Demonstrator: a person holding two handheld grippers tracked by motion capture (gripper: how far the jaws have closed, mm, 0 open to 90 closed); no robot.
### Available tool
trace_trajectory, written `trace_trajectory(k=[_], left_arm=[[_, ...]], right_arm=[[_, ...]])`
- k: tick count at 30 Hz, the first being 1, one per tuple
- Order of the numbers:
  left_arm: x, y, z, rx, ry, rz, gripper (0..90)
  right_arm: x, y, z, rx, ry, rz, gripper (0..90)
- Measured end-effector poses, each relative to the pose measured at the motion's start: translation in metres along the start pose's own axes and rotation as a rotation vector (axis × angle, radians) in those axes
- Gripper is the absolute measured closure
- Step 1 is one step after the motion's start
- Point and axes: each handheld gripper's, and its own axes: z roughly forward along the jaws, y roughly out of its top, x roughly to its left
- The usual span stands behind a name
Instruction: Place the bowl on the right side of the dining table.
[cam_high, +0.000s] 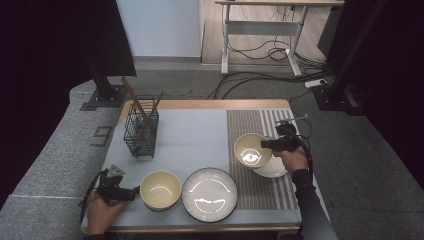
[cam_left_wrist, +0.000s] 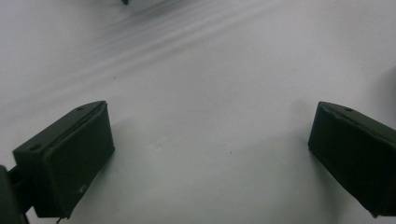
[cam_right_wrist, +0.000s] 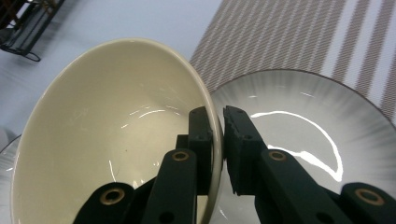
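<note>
Gripping a cream bowl (cam_right_wrist: 112, 135) by its rim, the right gripper (cam_right_wrist: 218, 140) has one black jaw inside the wall and the other outside, clenched on the edge nearest the hand. The bowl tips away from the jaws and appears lifted over a white plate (cam_right_wrist: 303, 135), which lies on a striped mat (cam_right_wrist: 299, 37). In the high view the right gripper (cam_high: 267, 144) is at the table's right side, with the bowl (cam_high: 251, 149) overlapping the plate (cam_high: 272, 167) beneath it.

The left gripper (cam_left_wrist: 210, 140) has its jaws spread wide with nothing between them, just above the pale blue mat (cam_left_wrist: 201, 70). In the high view the left gripper (cam_high: 131, 192) sits at the front left corner, just beside a second bowl (cam_high: 160, 189) and not touching it. Next to that bowl lies a ribbed plate (cam_high: 209, 194). Farther back on the left stands a wire basket (cam_high: 141, 131) holding wooden sticks.

The held bowl looks glazed, so it is probably hard, smooth, slippery, fairly heavy for a one-edge pinch, and breakable. A firm grip across the rim, as here, seems the only hold; it likely needs to stay tight, since the tilted weight could twist the bowl out of the jaws.
</note>
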Motion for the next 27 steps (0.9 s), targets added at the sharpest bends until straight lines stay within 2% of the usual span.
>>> trace_trajectory(k=[11, 17, 27], left_arm=[[0.0, 0.0, 0.0, -0.001, 0.0, 0.0, 0.0], [0.0, 0.0, 0.0, -0.001, 0.0, 0.0, 0.0], [0.0, 0.0, 0.0, -0.001, 0.001, 0.001, 0.0]], right_arm=[[-0.029, -0.012, -0.003, 0.007, -0.046, 0.041, 81.7], [-0.039, -0.018, 0.001, 0.016, -0.062, 0.062, 81.7], [-0.053, -0.029, 0.01, 0.032, -0.082, 0.065, 81.5]])
